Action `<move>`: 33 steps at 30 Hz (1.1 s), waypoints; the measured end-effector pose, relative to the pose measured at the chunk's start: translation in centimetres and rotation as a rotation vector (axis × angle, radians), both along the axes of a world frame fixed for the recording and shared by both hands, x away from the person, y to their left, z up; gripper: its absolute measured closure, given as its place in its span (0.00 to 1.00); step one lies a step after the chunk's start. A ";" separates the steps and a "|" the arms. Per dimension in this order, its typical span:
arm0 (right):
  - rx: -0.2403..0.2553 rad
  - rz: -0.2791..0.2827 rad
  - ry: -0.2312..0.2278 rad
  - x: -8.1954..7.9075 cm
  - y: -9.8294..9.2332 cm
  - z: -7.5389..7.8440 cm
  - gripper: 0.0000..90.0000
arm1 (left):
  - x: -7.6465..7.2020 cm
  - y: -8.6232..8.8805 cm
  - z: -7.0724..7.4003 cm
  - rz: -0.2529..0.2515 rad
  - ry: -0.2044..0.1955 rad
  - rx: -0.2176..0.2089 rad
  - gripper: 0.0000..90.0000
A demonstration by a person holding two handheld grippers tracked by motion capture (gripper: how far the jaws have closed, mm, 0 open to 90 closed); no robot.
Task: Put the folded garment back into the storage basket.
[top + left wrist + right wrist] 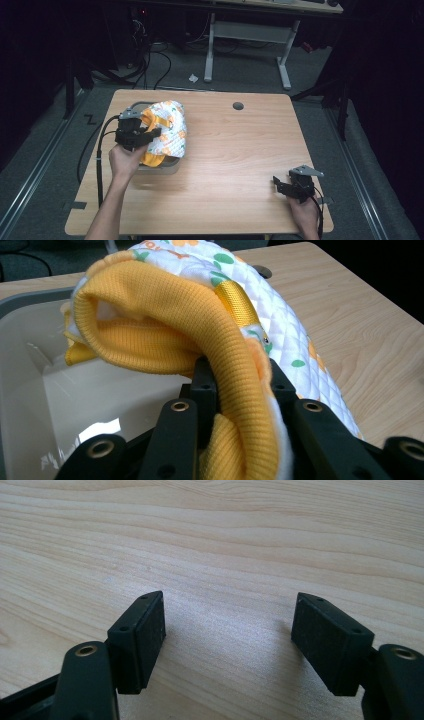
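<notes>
A small quilted garment, white with orange and green print and a yellow ribbed edge, lies bunched over a grey bin at the table's left. My left gripper is shut on the yellow ribbed edge, whose thick fold fills the gap between the jaws, seen close in the left gripper view. The bin's pale inside shows below the cloth. My right gripper rests near the table's front right, open, its pads wide apart over bare wood.
The wooden table has a round cable hole near its far edge. Beyond the table stand a white desk frame and cables on the dark floor.
</notes>
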State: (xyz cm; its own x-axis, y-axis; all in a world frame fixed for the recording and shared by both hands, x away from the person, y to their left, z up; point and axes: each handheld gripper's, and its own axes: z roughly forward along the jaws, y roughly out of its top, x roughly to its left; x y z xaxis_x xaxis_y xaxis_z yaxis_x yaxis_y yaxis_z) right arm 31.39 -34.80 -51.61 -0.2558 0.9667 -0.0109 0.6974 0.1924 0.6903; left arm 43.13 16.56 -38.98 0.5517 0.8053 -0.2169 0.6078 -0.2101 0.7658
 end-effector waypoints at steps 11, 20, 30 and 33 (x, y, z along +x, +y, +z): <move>-0.002 0.002 -0.001 0.0 0.0 0.0 0.33 | 0.6 0.8 -1.2 0.015 0.023 0.010 0.82; -0.001 0.001 -0.001 0.0 0.0 0.0 0.33 | 1.4 0.8 -2.2 0.019 0.037 0.047 0.82; -0.002 0.002 -0.001 0.0 0.0 0.0 0.33 | 2.3 0.7 -3.2 0.026 0.060 0.066 0.81; -0.003 0.004 -0.002 0.0 0.0 0.0 0.33 | 2.4 0.6 -3.5 0.034 0.061 0.080 0.81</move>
State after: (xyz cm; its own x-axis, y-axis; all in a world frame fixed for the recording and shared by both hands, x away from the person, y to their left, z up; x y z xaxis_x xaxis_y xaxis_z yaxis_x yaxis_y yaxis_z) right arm 31.41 -34.83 -51.62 -0.2595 0.9656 -0.0146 0.6951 0.1973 0.6913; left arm 45.55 17.14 -42.45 0.5113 0.8397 -0.1832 0.6604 -0.2474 0.7090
